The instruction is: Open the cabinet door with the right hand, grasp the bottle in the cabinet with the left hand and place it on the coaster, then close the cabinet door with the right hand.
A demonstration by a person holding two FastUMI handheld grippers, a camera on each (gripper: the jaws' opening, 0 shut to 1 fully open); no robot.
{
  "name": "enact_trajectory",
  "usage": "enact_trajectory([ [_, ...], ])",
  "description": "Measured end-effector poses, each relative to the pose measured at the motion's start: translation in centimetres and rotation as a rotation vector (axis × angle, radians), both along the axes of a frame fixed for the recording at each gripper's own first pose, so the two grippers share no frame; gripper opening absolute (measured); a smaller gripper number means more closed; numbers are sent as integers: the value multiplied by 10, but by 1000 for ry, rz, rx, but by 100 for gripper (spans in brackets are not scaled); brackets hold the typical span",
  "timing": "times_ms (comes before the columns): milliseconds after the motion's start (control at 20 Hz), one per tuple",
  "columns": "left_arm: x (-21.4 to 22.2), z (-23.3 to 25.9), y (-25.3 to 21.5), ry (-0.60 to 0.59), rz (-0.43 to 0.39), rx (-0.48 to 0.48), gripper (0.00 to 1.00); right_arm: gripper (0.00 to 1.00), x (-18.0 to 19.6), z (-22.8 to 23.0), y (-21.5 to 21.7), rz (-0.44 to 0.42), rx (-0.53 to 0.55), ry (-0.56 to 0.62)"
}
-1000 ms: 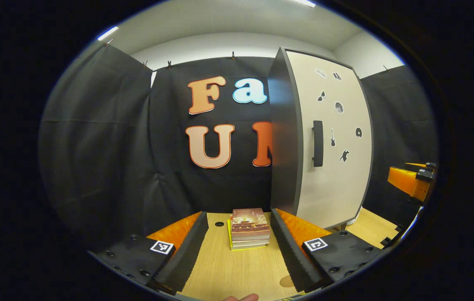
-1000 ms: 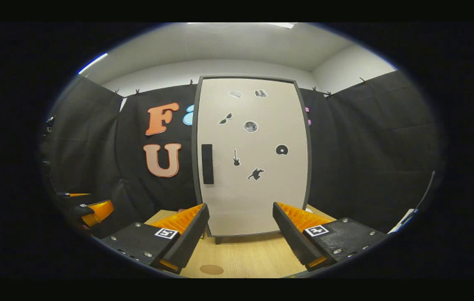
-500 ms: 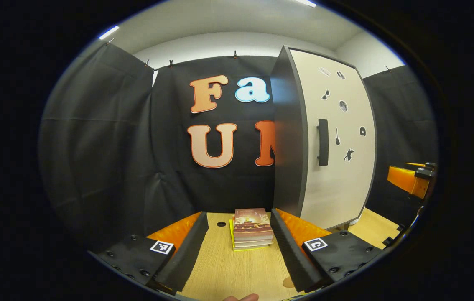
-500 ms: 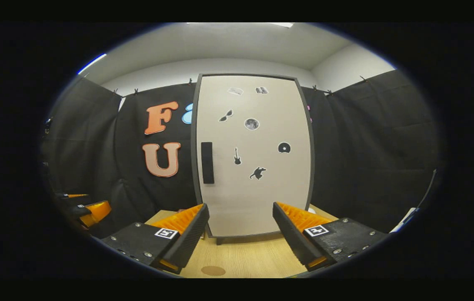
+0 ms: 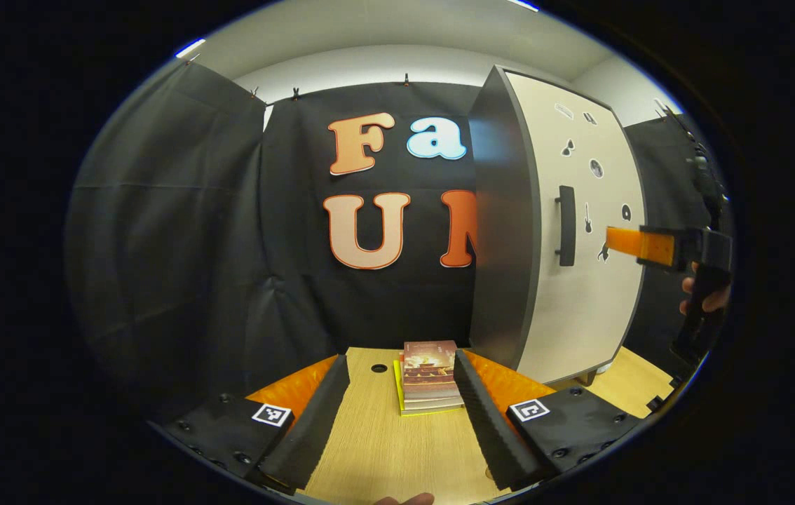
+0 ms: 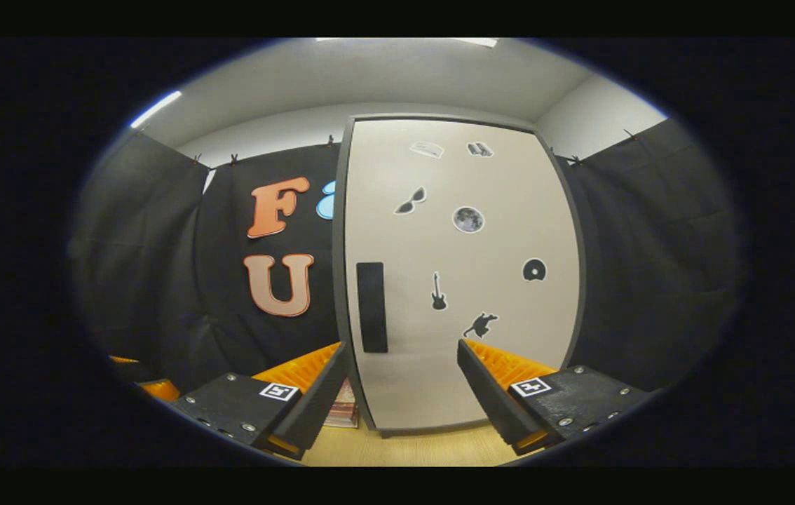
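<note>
In the left gripper view, the left gripper hovered wide open and empty over the wooden table, a stack of books between its fingers, the closed cabinet door to its right. In the right gripper view, the right gripper was spread open, holding nothing, facing the door and its handle; the bottle could not be seen.

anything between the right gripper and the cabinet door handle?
Nothing visible. In the right gripper view the right gripper is open and faces the closed cabinet door, with the handle up-left of its fingers. The stack of books sits lower left, beside the cabinet.
</note>
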State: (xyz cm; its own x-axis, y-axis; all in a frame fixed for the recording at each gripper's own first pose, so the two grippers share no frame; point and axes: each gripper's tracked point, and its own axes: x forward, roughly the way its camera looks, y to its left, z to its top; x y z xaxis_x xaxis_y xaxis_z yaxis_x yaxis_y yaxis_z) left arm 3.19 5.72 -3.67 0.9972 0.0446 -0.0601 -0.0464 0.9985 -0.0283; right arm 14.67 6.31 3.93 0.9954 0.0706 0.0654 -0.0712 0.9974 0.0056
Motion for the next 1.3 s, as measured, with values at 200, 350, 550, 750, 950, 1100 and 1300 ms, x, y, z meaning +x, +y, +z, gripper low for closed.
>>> enact_trajectory([
  [200, 5, -7, 18, 10, 17, 5, 98, 94, 47, 15, 15, 5, -5, -6],
  [350, 12, -12, 34, 19, 33, 4, 100, 94, 77, 15, 25, 12, 9, 9],
  [550, 15, -18, 54, 28, 58, -1, 98, 95, 95, 5, 30, -5, -17, 32],
  [750, 16, -26, 68, 45, 72, -4, 98, 82, 103, 0, 33, 2, 16, 47],
  [950, 13, -30, 77, 52, 83, -1, 98, 52, 107, -5, 34, 21, 53, 74],
  [1100, 11, -33, 78, 59, 85, -4, 98, 35, 104, -5, 33, 14, 30, 74],
  [1300, 10, -33, 70, 58, 78, -1, 98, 27, 95, -5, 31, 13, 26, 84],
])
